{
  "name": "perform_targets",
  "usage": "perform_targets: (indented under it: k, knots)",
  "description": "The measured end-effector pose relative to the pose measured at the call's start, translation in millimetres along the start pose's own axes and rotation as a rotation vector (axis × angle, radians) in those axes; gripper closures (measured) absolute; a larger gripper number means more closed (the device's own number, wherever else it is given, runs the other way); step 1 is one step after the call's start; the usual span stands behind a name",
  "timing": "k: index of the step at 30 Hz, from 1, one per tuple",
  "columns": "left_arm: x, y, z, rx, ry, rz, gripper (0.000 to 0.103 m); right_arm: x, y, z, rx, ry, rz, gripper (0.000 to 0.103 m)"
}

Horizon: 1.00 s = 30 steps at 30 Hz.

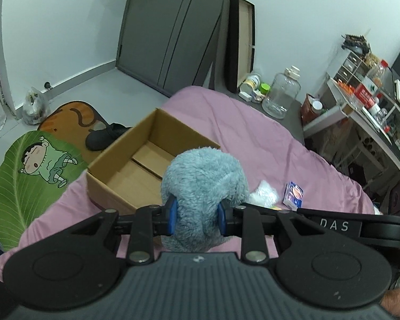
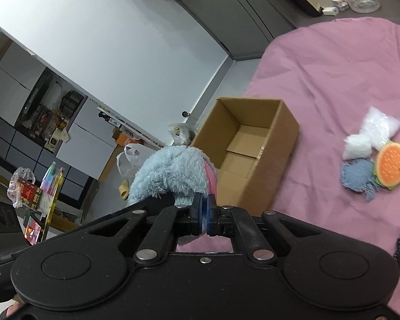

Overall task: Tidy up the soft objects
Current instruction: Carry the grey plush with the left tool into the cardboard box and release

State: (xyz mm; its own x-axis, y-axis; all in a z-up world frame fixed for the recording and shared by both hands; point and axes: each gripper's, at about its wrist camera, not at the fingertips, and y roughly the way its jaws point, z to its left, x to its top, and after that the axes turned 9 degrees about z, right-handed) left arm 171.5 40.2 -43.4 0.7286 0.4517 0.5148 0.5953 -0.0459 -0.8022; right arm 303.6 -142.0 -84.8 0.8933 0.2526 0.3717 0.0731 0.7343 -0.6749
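I have a pale blue plush toy [image 1: 204, 184] clamped in both grippers, held up above the pink bed sheet [image 1: 253, 138]. Its fur is long, shaggy and matted, and from the left wrist view it bulges into a rounded lump over my left gripper [image 1: 197, 214], whose blue pads [image 1: 172, 213] press into the fur on either side. From the right wrist view the same toy [image 2: 170, 170] shows a pink strip along one edge, and my right gripper [image 2: 204, 214] is pinched almost completely closed on a thin fold of it. An open cardboard box [image 1: 136, 160], with nothing in it, sits on the bed just beyond the toy. Further over on the sheet lie a watermelon-slice cushion [image 2: 392, 162], a blue knitted piece [image 2: 357, 176] and white plastic bags [image 2: 370, 136].
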Motion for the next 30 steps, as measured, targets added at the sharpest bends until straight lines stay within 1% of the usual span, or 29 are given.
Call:
perform_targets:
  k: [5, 12, 16, 17, 20, 21, 23, 24, 26, 28, 30]
  knots:
    - [10, -2, 17, -0.012, -0.011, -0.003, 0.074, 8, 10, 17, -0.02, -0.017, -0.004, 0.1]
    - [30, 15, 47, -0.02, -0.046, 0.012, 0.073, 25, 39, 26, -0.042, -0.014, -0.004, 0.101]
    - [40, 30, 60, 0.01, -0.061, 0.031, 0.072, 39, 65, 26, -0.06, -0.02, 0.031, 0.101]
    - [42, 34, 63, 0.017, -0.066, 0.039, 0.072, 42, 69, 27, -0.073, -0.027, 0.039, 0.101]
    - [47, 46, 73, 0.071, -0.08, 0.061, 0.072, 57, 84, 29, -0.126, -0.04, 0.065, 0.103]
    - [49, 51, 78, 0.073, -0.093, 0.071, 0.072, 62, 87, 30, -0.144, -0.048, 0.069, 0.103]
    - [52, 62, 89, 0.049, -0.127, 0.093, 0.073, 69, 94, 33, -0.16, -0.053, 0.088, 0.103]
    - [53, 68, 94, 0.044, -0.141, 0.115, 0.076, 73, 99, 34, -0.156, -0.047, 0.108, 0.103]
    - [54, 77, 103, 0.038, -0.184, 0.15, 0.076, 76, 106, 36, -0.172, -0.049, 0.125, 0.103]
    - [55, 78, 107, 0.034, -0.204, 0.155, 0.076, 76, 108, 40, -0.187, -0.058, 0.129, 0.103]
    - [55, 76, 106, 0.033, -0.194, 0.148, 0.076, 76, 106, 43, -0.193, -0.07, 0.13, 0.103]
